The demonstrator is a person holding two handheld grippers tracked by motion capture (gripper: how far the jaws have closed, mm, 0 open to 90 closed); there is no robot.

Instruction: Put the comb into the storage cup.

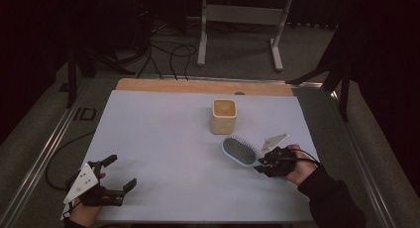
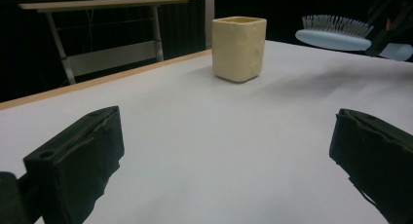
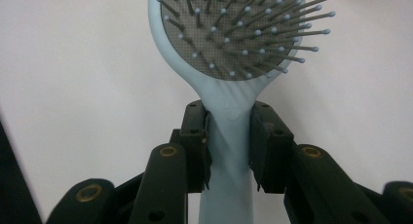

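1. Pale-blue paddle hairbrush (image 1: 239,151) just in front of cream square cup (image 1: 224,116), a little to its right, bristles up, head pointing toward cup.
2. Right gripper (image 1: 259,164) clamped on brush neck; in right gripper view pads (image 3: 199,136) pinching handle (image 3: 229,151) from both sides, just below head.
3. Seen in left gripper view: brush head (image 2: 334,34) lifted off white table cover (image 2: 195,136), right of cup (image 2: 239,48), shadow beneath.
4. Left gripper (image 1: 119,176) well left of cup, near front edge of cover, jaws spread wide, nothing between; pads (image 2: 78,160) apart over bare cover.
5. Done, likely: grasp and lift of brush.
6. Left, likely: carry toward cup, tip handle down, drop in. Cup upright, looks empty from above.
7. Progress: roughly early-middle, judged from grip secured but brush not yet over cup.
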